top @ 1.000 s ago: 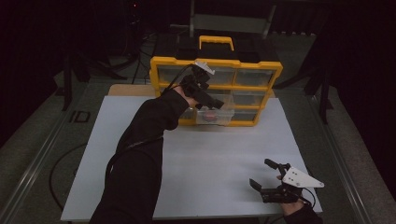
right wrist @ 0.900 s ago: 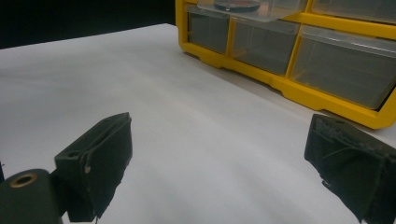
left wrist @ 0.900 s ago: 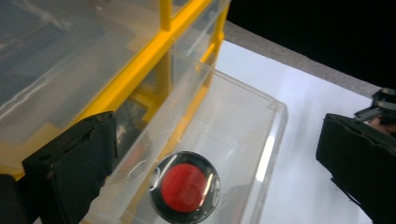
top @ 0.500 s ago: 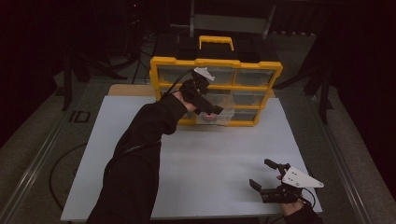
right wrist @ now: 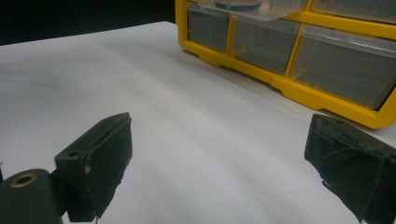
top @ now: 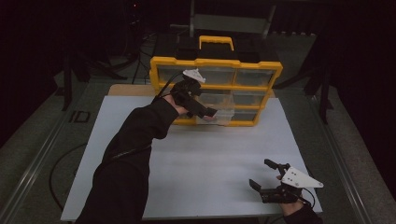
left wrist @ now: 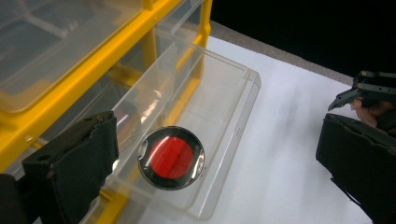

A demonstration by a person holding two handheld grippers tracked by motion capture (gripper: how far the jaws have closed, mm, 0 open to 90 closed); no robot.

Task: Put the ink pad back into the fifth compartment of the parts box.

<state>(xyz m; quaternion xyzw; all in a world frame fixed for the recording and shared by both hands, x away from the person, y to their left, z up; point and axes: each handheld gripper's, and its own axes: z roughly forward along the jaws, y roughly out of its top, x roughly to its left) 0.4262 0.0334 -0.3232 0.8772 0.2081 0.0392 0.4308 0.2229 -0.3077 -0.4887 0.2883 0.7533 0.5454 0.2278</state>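
Your left gripper (left wrist: 215, 158) is wide open over the red disc (left wrist: 171, 157) in the clear drawer (left wrist: 224, 107), mid-frame. Lift straight up, then push the drawer shut gently. Your right gripper (top: 268, 179) waits wide open.

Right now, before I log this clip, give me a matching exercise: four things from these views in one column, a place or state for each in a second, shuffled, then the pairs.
Things:
1. round red disc
2. clear drawer
3. left claw
4. right claw

Places or states:
A. open, low over the white table near its front right corner
B. lying flat inside the drawer
C. pulled out from the yellow organiser
D. open, held over the pulled-out drawer

Pairs: 1-B, 2-C, 3-D, 4-A
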